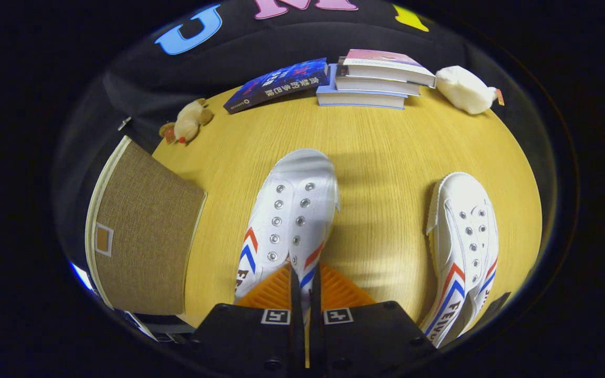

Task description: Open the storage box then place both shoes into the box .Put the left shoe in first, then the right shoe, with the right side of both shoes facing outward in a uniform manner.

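At the bottom centre my fingers (305, 294) are nearly pressed together, pinching the upper edge of one white canvas shoe (289, 220) that points away across the round wooden table (386, 147). The second shoe (465, 247) lies well apart at lower right. The woven fabric storage box (145, 231) sits at left, lid shut. Along the upper rim: one leaning book (276, 84), a stack of three books (376, 79), and two plush toys, (189, 122) at upper left and (462, 89) at upper right.
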